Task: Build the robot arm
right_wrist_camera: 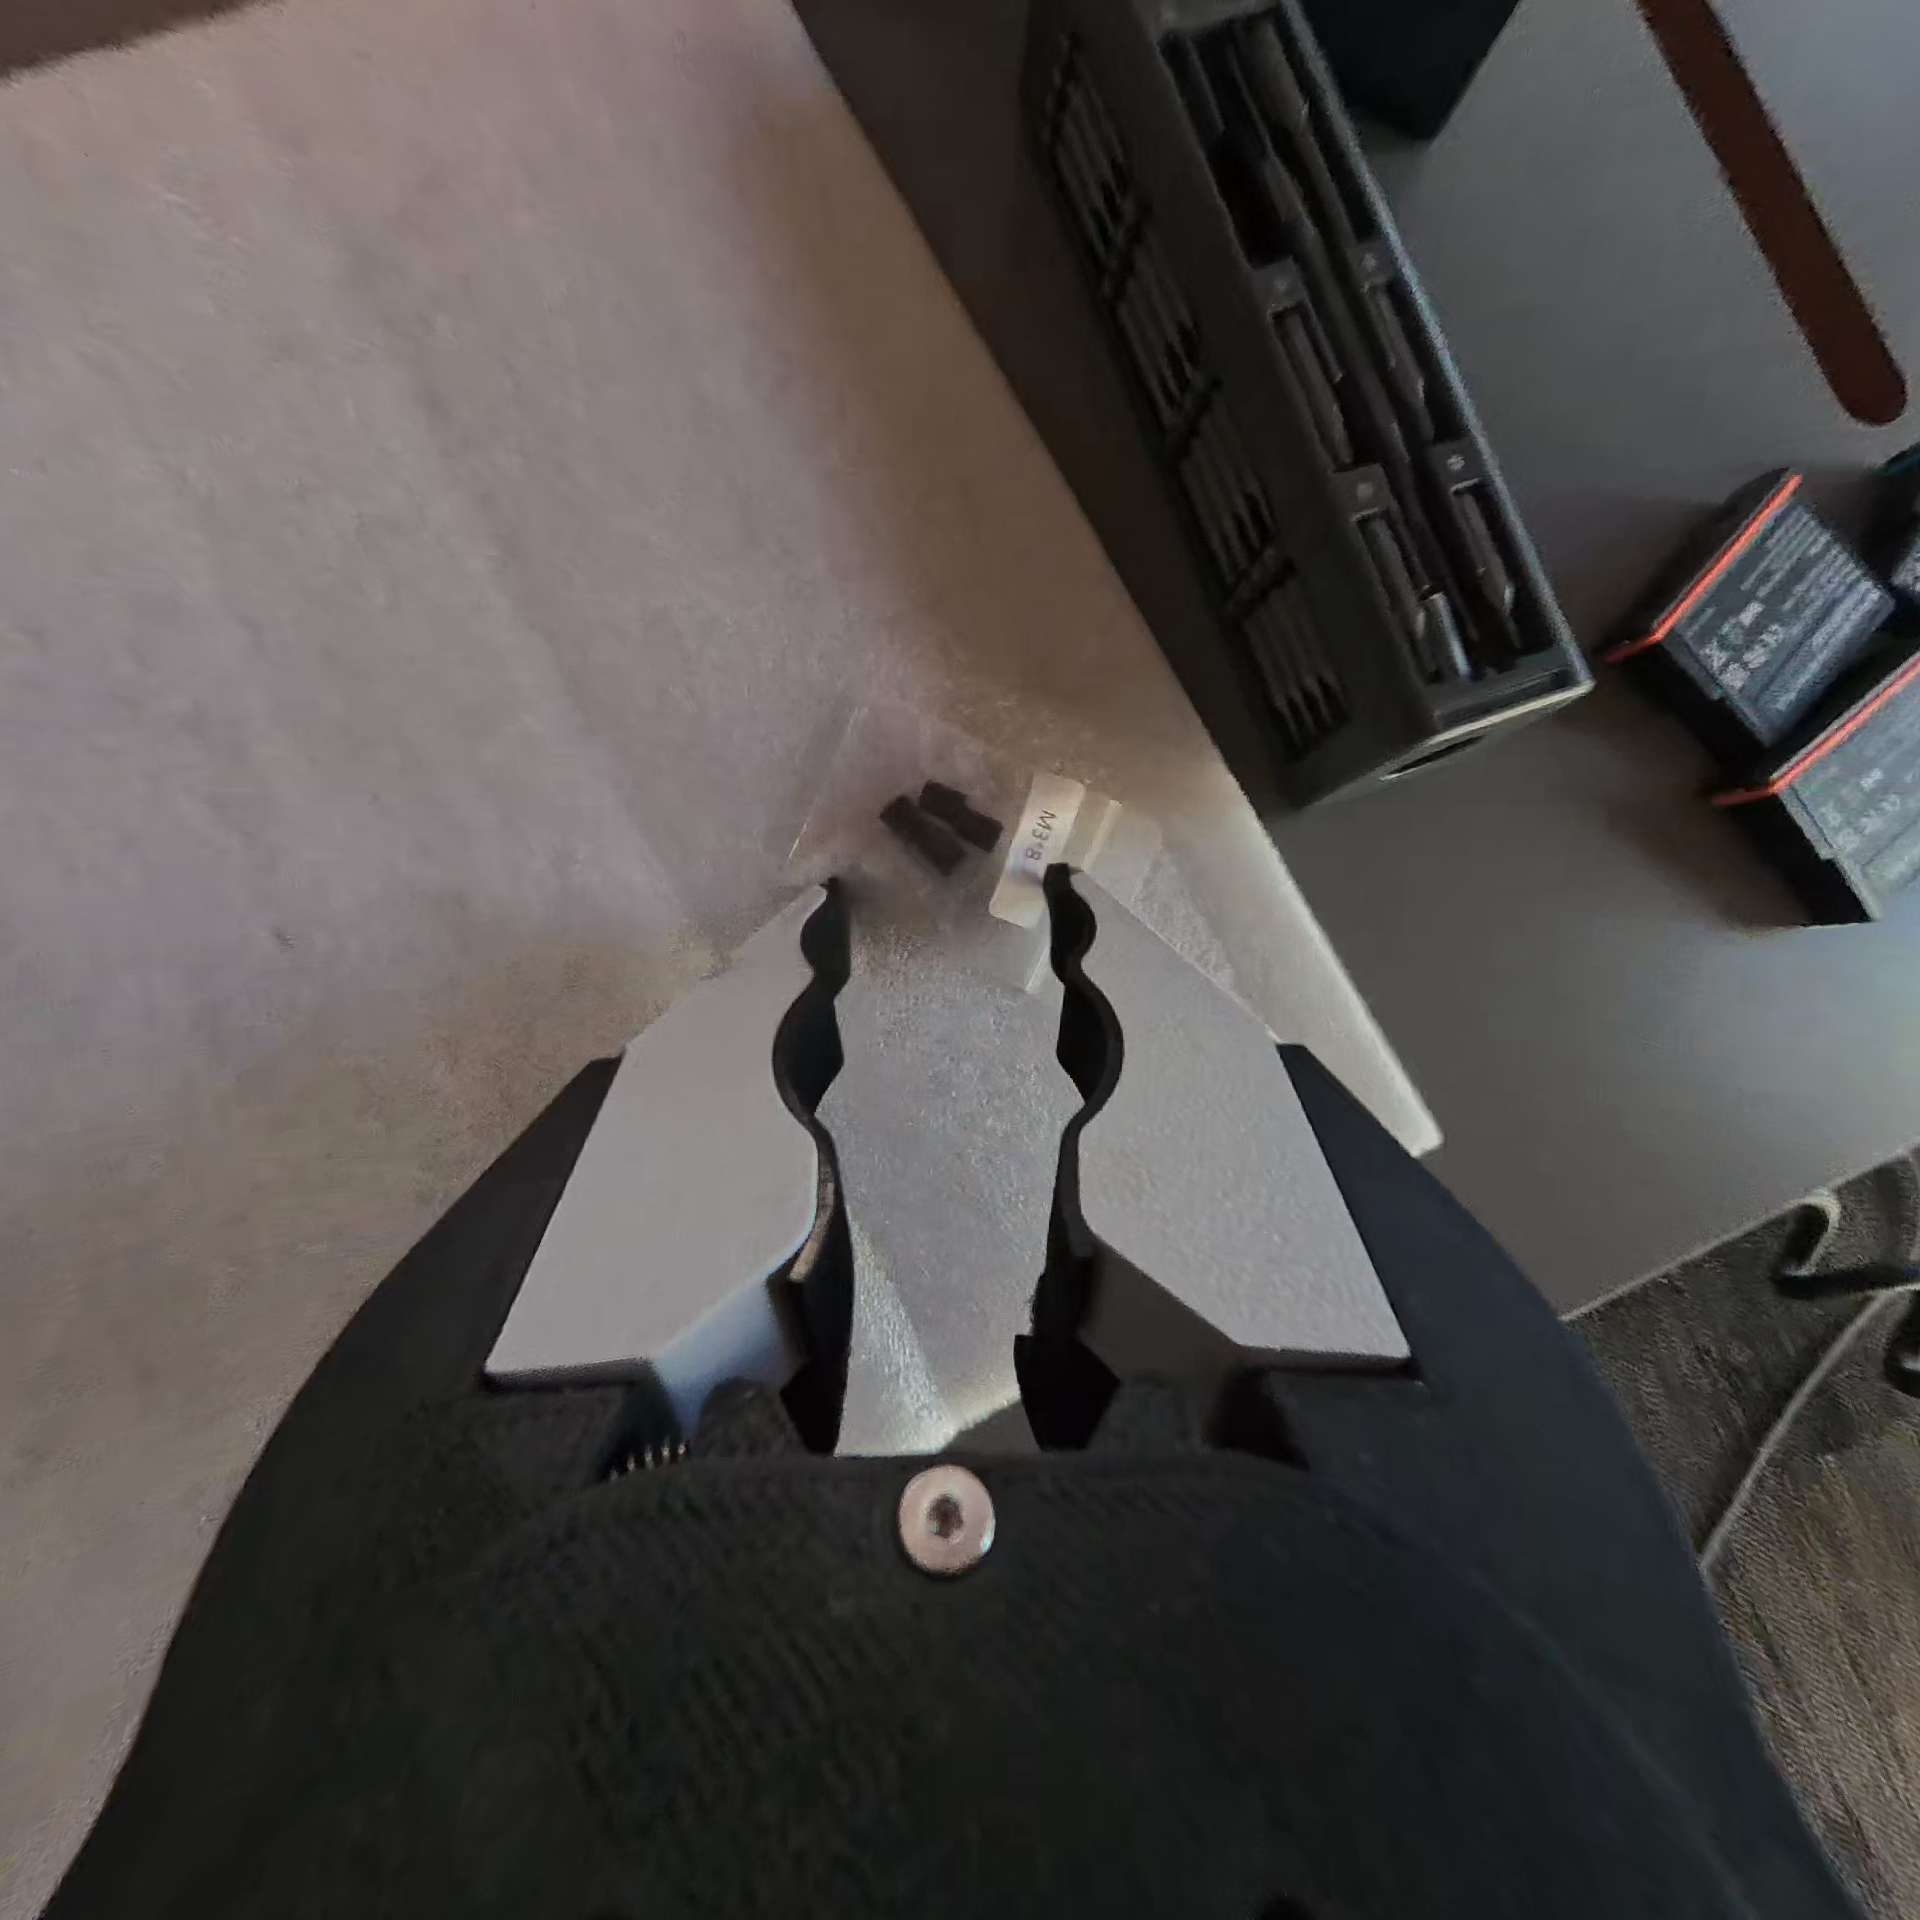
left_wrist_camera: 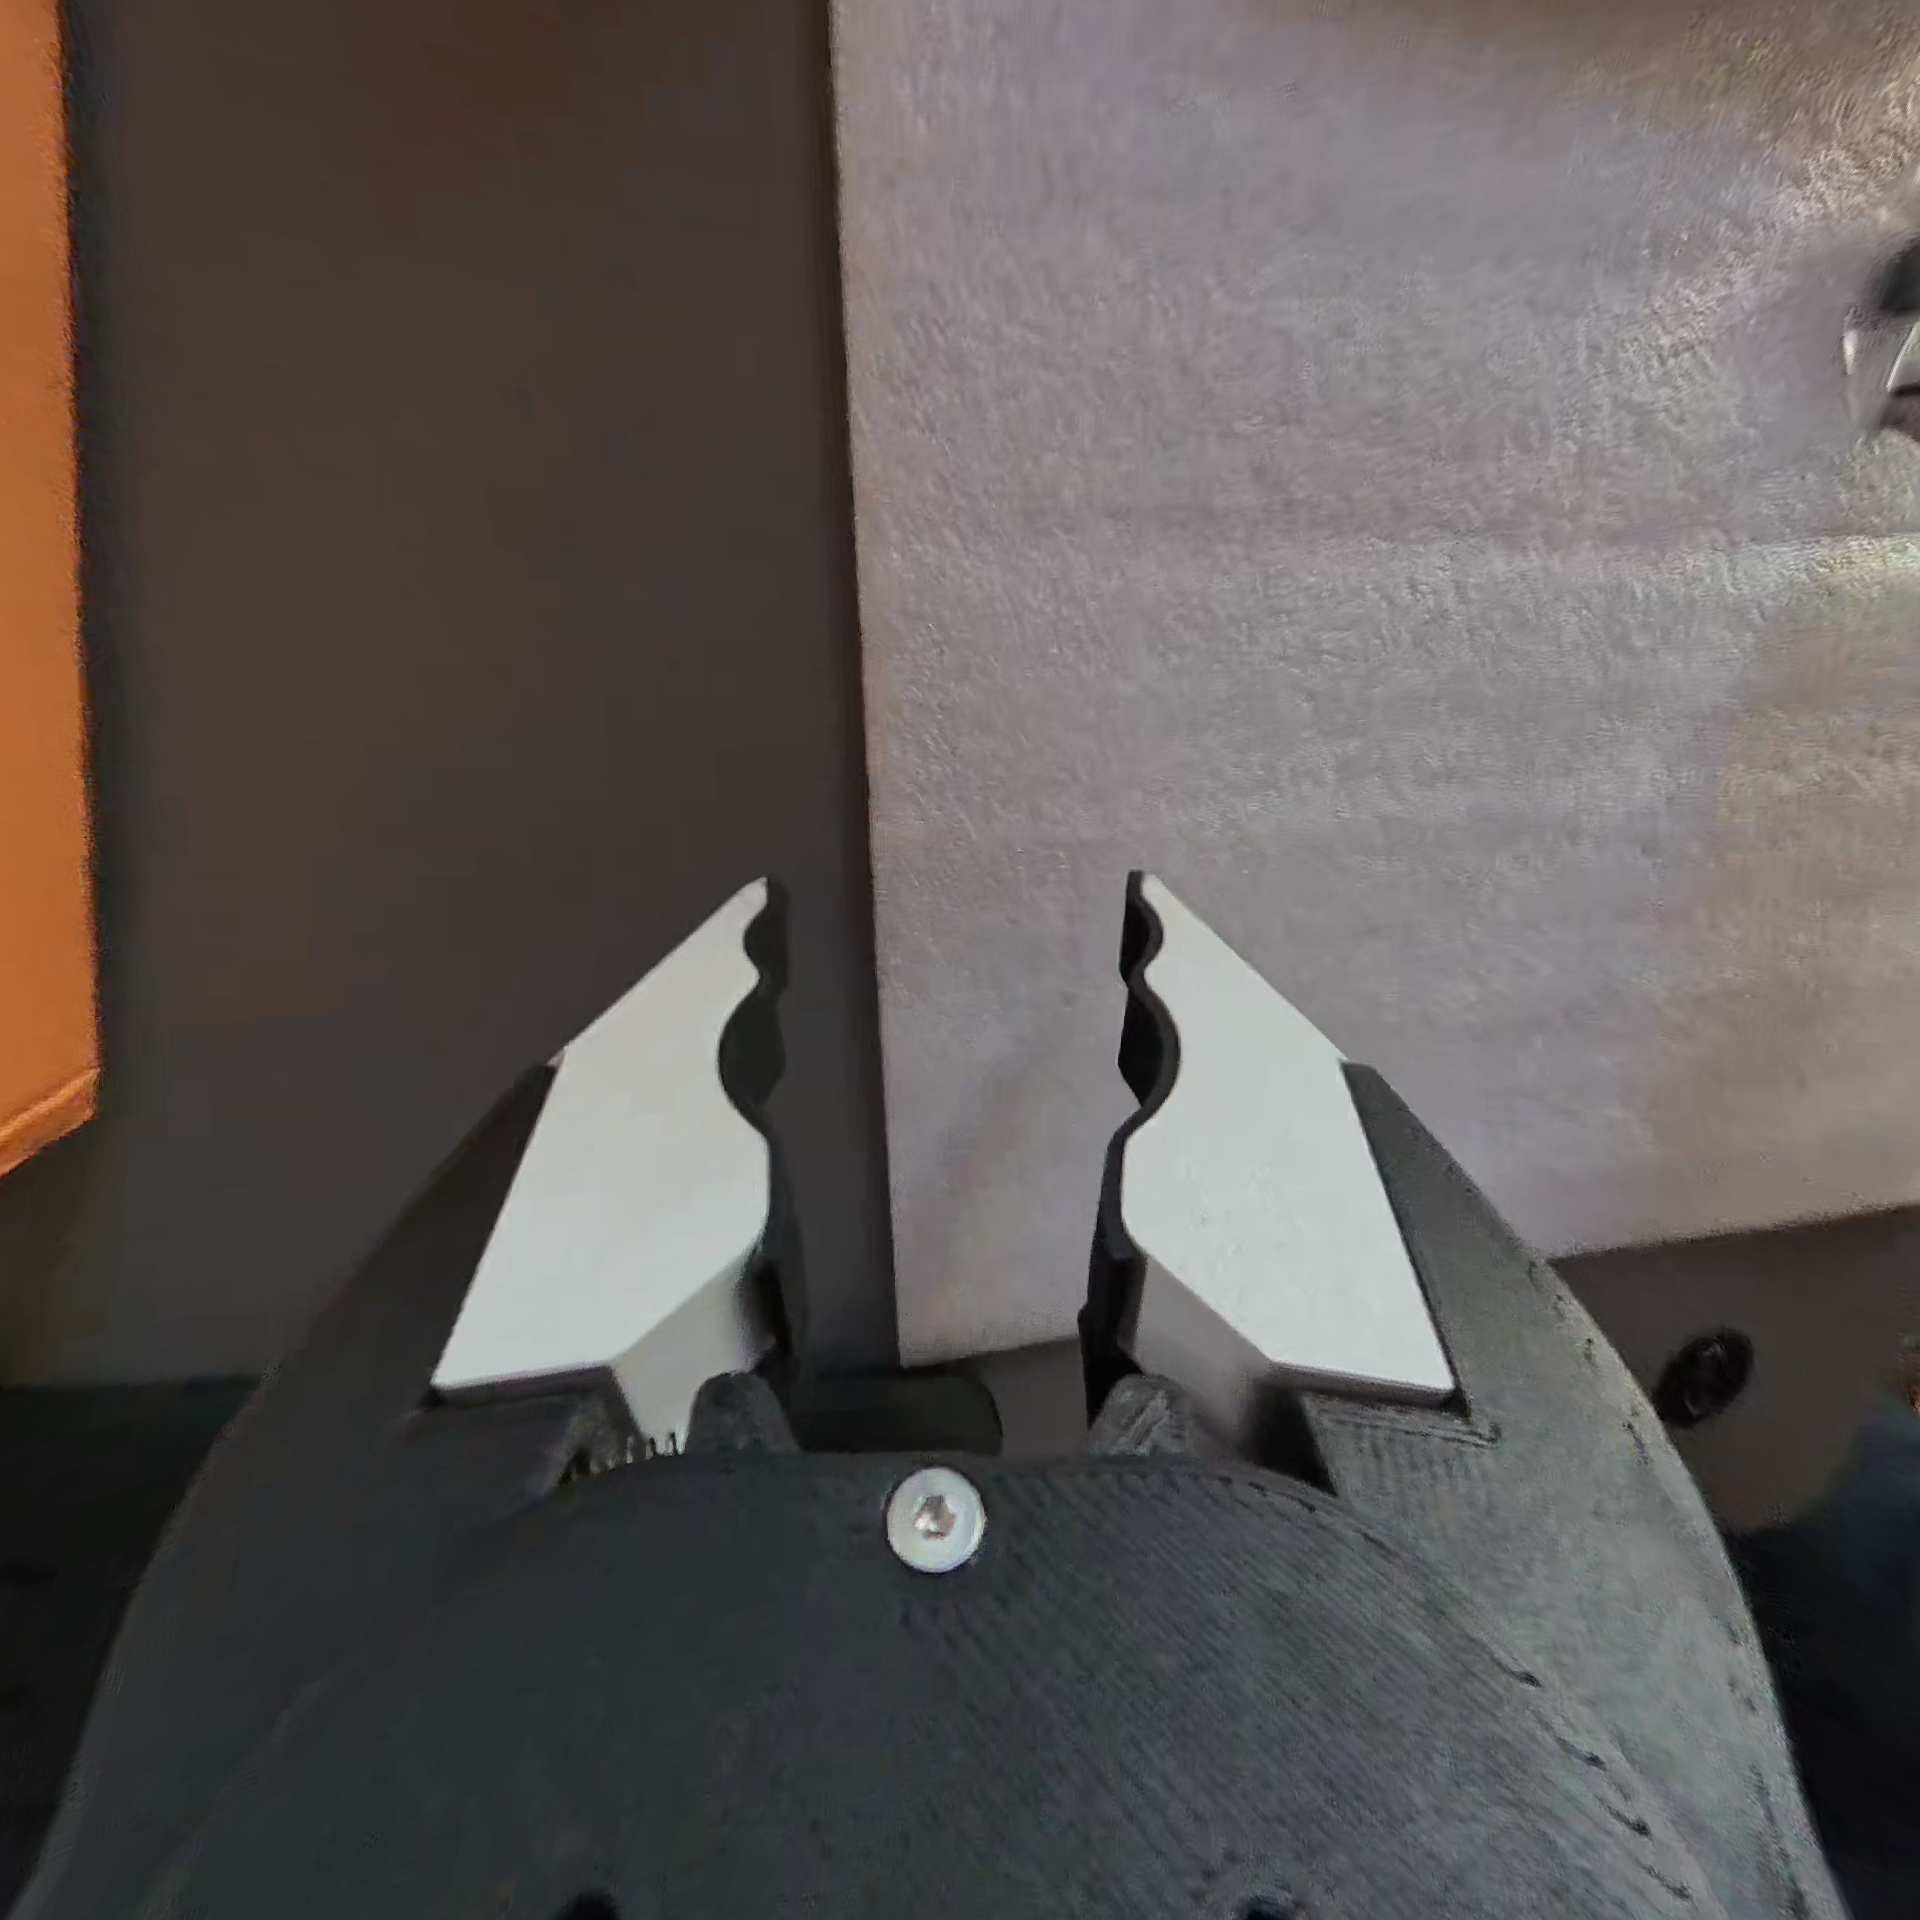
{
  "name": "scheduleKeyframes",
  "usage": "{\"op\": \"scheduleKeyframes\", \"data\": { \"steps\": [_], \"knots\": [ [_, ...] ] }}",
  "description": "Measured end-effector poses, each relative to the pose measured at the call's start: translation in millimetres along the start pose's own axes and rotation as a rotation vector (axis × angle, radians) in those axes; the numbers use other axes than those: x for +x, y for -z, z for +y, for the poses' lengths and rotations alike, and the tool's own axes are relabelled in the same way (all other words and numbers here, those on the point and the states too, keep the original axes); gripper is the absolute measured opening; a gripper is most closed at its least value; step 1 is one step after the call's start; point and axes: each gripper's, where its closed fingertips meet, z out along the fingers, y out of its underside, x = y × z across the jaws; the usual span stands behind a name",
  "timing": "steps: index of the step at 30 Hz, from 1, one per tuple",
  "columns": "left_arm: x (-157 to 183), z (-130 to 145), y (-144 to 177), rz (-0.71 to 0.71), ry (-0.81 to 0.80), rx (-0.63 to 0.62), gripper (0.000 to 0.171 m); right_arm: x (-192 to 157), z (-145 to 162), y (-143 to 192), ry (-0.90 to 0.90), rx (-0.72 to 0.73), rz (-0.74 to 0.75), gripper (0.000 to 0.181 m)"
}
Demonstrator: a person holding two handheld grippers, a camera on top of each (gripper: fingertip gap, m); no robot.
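In the right wrist view my right gripper (right_wrist_camera: 943, 883) is open and empty, low over a pale grey felt mat (right_wrist_camera: 436, 499). Just past its fingertips lies a small clear plastic bag (right_wrist_camera: 966, 831) with a few black screws (right_wrist_camera: 940, 823) and a white label (right_wrist_camera: 1039, 847). The right fingertip touches or nearly touches the label. In the left wrist view my left gripper (left_wrist_camera: 951, 883) is open and empty. It hovers over the left edge of the same mat (left_wrist_camera: 1351, 675), where the mat meets the dark table (left_wrist_camera: 468, 623).
A black open case of screwdriver bits (right_wrist_camera: 1299, 416) lies right of the mat. Black boxes with orange trim (right_wrist_camera: 1787, 665) stand farther right. An orange object (left_wrist_camera: 36, 623) is at the left edge. A shiny metal part (left_wrist_camera: 1886, 353) sits on the mat at right. Carpet with cables (right_wrist_camera: 1818, 1299) lies beyond the table edge.
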Motion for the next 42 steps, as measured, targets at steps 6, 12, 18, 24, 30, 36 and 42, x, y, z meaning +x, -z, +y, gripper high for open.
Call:
{"op": "scheduleKeyframes", "data": {
  "steps": [6,12,18,24,30,36,42],
  "knots": [
    [0.8,-11.5,-7.5,-0.049,-0.093,-0.081,0.026,1.9,0.1,-2.6,-0.09,0.079,0.012,0.026],
    [2.6,-7.4,-2.9,0.134,-0.004,-0.174,0.0,1.2,3.9,1.2,-0.241,0.091,0.016,0.007],
    [14.8,-7.8,20.4,0.25,0.052,-0.161,0.0,18.0,-18.8,19.2,-0.371,0.194,0.023,0.003],
    [17.1,22.5,40.7,0.185,-0.038,-0.244,0.0,16.9,28.7,49.8,-0.595,0.117,0.014,0.053],
    [35.1,47.3,71.1,0.262,0.047,-0.295,0.0,-57.6,122.2,103.9,-1.006,-0.006,-0.141,0.063],
    [47.1,61.3,89.0,0.294,0.034,-0.335,0.0,-127.2,135.2,120.2,-1.368,-0.068,-0.575,0.037],
    [38.2,82.5,84.3,0.293,0.027,-0.372,0.0,-122.9,102.8,151.9,-1.481,-0.042,-0.712,0.003]
  ]
}}
